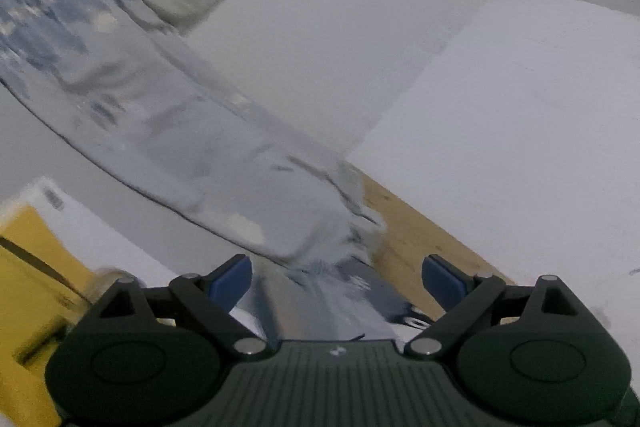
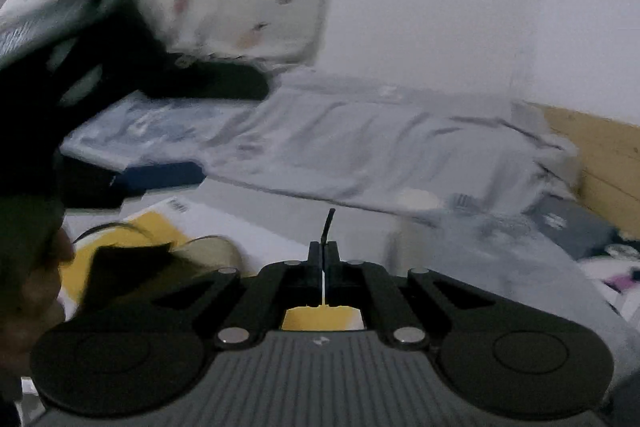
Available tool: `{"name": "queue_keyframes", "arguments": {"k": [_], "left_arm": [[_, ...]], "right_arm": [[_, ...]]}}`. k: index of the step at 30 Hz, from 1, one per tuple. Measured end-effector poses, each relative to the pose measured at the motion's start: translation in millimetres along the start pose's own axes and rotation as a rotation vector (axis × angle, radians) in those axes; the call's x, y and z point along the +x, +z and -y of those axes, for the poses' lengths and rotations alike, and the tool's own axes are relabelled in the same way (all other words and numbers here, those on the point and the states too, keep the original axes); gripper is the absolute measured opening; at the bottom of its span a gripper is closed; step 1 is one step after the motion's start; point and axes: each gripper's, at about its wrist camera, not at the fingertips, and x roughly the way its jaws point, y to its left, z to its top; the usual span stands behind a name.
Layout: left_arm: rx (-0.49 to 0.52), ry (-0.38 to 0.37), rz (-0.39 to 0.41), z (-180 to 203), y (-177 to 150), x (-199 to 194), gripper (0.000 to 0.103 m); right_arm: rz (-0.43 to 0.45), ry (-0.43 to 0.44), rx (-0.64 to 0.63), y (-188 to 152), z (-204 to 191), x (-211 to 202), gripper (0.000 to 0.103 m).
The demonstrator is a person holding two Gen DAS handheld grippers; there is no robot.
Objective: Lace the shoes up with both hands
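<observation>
Right wrist view: right gripper fingers clamp one black lace end; left gripper fingers apart.

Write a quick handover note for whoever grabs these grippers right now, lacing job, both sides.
Left gripper: open, nothing between its blue pads.
Right gripper: shut on a thin dark lace end that sticks up past the fingertips.
Shoe: not clearly visible in either blurred view; a yellow sheet lies below, with a bed behind.
Done: lace end gripped.
Left: cannot judge how far the lacing has got; find the next eyelet and thread it.
</observation>
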Motion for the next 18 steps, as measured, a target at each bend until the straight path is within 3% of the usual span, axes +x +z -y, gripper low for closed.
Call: {"name": "queue_keyframes", "arguments": {"k": [3, 6, 8, 10, 11, 13, 18], "left_arm": [[0.052, 0.082, 0.036, -16, 18, -18, 0.086], [0.071, 0.157, 0.062, -31, 30, -35, 0.069], [0.094, 0.194, 0.053, -38, 34, -43, 0.063], [0.190, 0.230, 0.028, -33, 34, -45, 0.053], [0.249, 0.243, 0.012, -30, 33, -45, 0.053], [0.320, 0.222, -0.027, -22, 26, -43, 0.053], [0.392, 0.181, -0.088, -5, 9, -35, 0.049]], "right_arm": [[0.025, 0.028, -0.026, 2, -21, 20, 0.000], [0.045, 0.066, 0.025, 5, -31, 39, 0.000], [0.038, 0.109, 0.047, 5, -34, 51, 0.000], [0.026, 0.135, 0.031, 5, -35, 59, 0.000], [0.022, 0.145, 0.018, 4, -39, 59, 0.000], [0.028, 0.141, -0.040, 1, -50, 50, 0.000], [0.040, 0.142, -0.221, -10, -74, 33, 0.000]]}}
